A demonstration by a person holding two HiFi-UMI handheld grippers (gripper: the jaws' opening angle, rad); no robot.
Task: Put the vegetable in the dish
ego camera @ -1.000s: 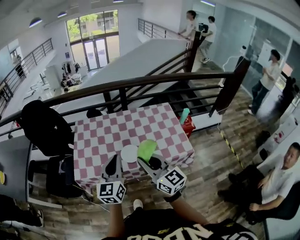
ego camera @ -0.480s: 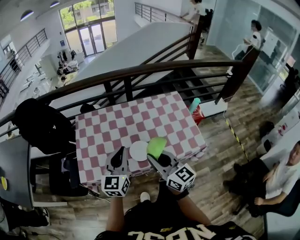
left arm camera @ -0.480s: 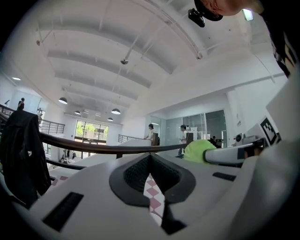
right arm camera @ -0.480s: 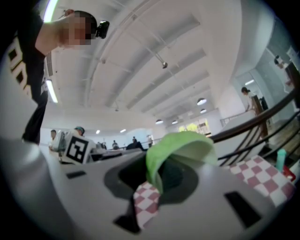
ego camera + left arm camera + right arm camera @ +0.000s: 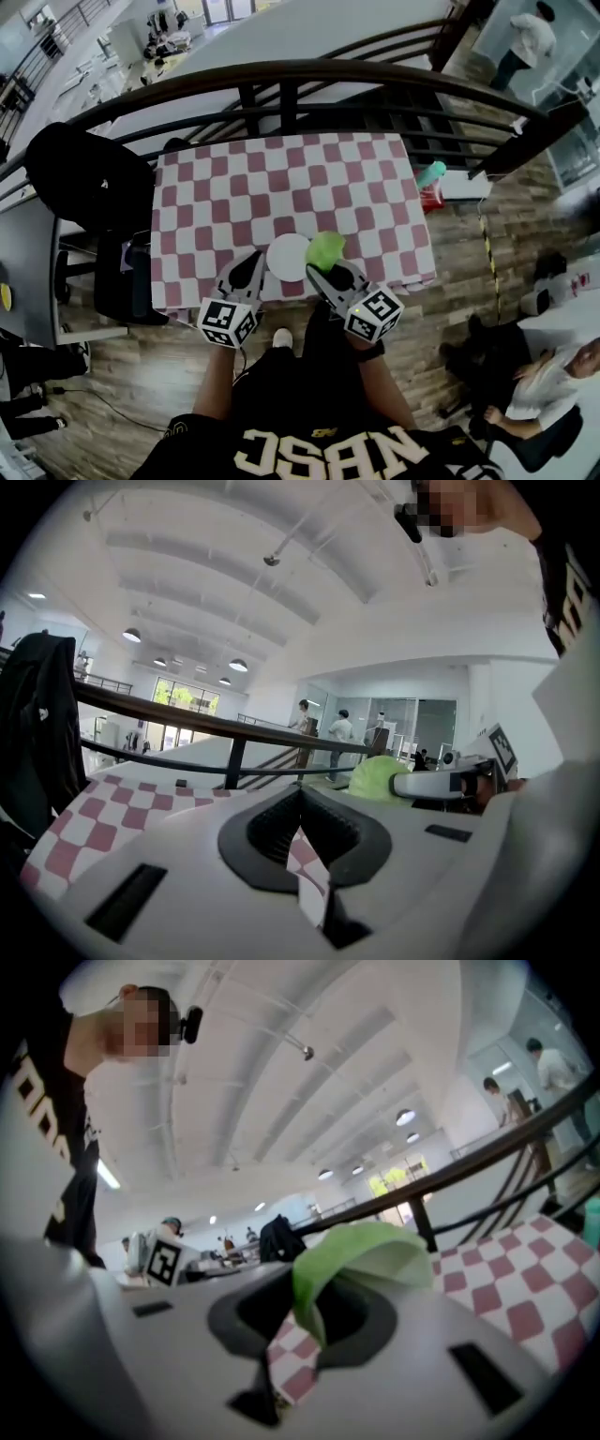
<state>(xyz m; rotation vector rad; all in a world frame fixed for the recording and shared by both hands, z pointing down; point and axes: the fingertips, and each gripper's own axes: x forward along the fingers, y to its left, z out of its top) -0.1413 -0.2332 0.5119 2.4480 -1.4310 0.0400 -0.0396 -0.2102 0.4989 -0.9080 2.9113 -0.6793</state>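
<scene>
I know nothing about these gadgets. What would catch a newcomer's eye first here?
The bright green leafy vegetable stands out most, pinched in the right gripper just beside the white dish. The dish sits near the front edge of a red-and-white checkered table, which stands against a dark railing. On the dish's other side, the left gripper is shut with nothing in it.

Checkered table (image 5: 281, 187) is standing against dark railing (image 5: 309, 67) on wood floor (image 5: 141, 375), black draped chair (image 5: 89, 178) sitting at its left edge.
</scene>
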